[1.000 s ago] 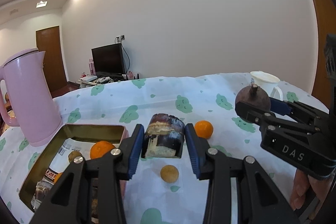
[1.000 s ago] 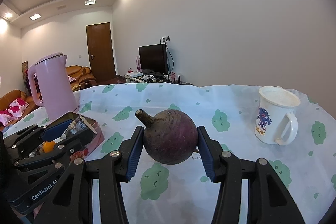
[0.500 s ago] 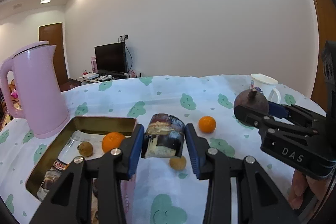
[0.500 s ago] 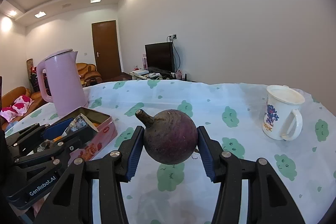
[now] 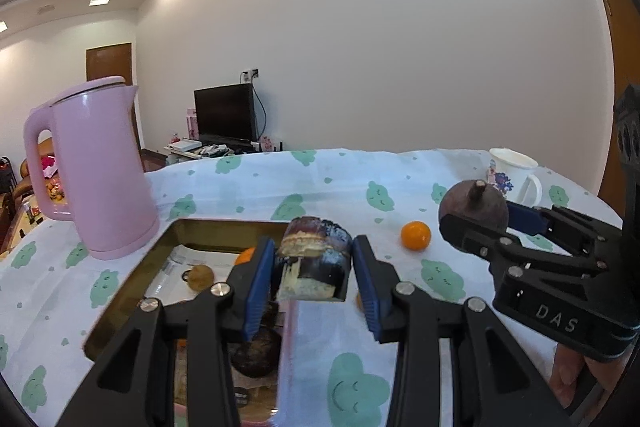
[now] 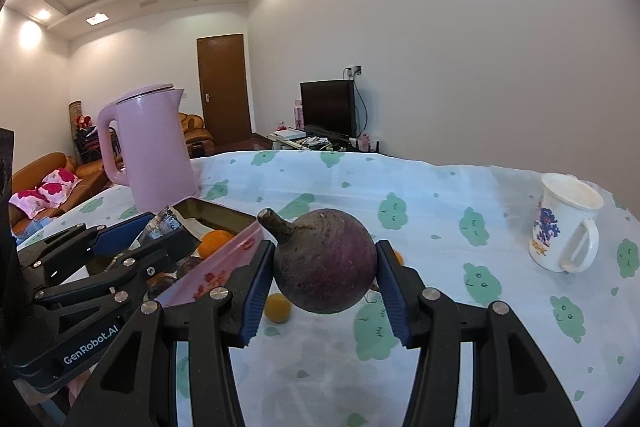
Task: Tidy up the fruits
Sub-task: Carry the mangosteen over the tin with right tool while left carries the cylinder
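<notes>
Mangosteen [image 6: 325, 261] pinched in the right tool [image 6: 324, 287]; left tool [image 5: 312, 283] pinches a dark layered chunk [image 5: 314, 259].

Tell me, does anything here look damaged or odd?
Yes. The left gripper holds a cut piece with dark skin and pale, browned flesh exposed, unlike the whole purple fruit in the right gripper.

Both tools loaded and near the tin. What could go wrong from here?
1. The left tool holds a dark, layered piece right over the tin's near wall; released here, it could land on the rim or outside.
2. The right tool pinches the round purple fruit only at its sides; it might roll out.
3. The tin already holds fruit, and the two tools sit close together, so a clash seems possible.
</notes>
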Motion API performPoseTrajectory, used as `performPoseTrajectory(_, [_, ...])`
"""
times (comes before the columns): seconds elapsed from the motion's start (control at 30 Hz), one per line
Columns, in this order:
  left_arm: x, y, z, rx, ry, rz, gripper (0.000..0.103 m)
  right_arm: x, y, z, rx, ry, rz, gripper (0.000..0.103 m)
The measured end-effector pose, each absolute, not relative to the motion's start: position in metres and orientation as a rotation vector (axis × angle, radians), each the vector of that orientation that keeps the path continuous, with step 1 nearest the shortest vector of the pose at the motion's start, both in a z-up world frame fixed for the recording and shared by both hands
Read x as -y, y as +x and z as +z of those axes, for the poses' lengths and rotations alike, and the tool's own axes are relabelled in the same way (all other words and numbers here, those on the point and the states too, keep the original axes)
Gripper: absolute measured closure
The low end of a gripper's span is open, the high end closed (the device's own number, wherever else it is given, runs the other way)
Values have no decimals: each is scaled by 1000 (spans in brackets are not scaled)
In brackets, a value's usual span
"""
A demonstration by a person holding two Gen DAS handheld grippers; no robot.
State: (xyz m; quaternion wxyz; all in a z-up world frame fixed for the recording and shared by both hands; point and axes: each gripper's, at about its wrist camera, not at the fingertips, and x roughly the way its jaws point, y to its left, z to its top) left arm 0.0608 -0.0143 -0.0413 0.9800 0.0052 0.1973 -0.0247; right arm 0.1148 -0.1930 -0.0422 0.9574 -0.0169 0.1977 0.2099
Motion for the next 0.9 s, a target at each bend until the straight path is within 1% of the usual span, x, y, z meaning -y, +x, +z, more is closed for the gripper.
performPoseTrajectory(0.9, [-59, 53, -35, -436, -33, 93, 61, 126, 107, -29, -396, -79, 559, 51])
